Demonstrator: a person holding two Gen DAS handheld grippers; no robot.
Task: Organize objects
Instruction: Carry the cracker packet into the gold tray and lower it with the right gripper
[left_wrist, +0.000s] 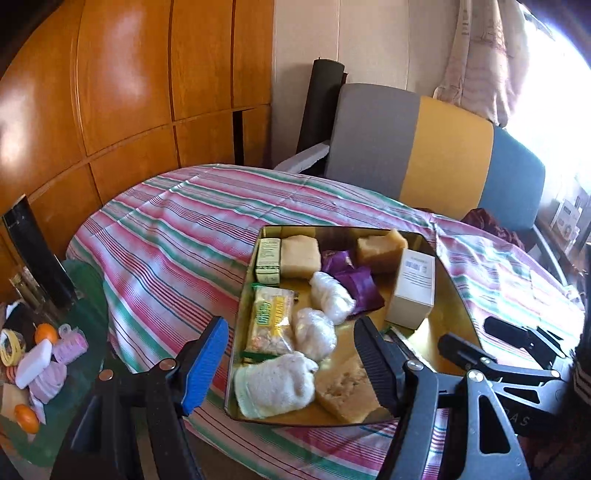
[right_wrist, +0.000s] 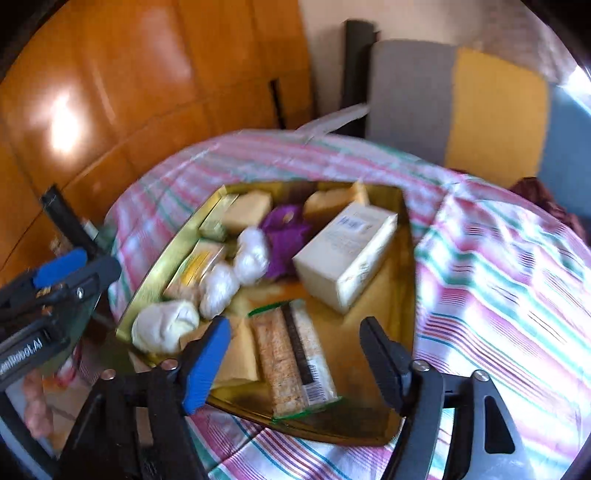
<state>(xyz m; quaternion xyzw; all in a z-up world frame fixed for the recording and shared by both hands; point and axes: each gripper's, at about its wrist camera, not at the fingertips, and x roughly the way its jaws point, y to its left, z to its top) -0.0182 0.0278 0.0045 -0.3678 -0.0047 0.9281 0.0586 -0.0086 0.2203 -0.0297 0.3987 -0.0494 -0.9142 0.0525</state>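
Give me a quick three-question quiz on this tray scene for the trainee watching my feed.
1. True or false: the white box lies outside the gold tray.
2. What lies between the right gripper jaws?
A. a purple packet
B. a long cracker packet
C. an orange
3. Fill in: the tray rests on a ______ cloth.

Key:
1. False. The box is inside the tray, near its right wall.
2. B. The jaws stand open and apart from the packet, which lies flat in the tray.
3. Striped, with pink, green and white bands.
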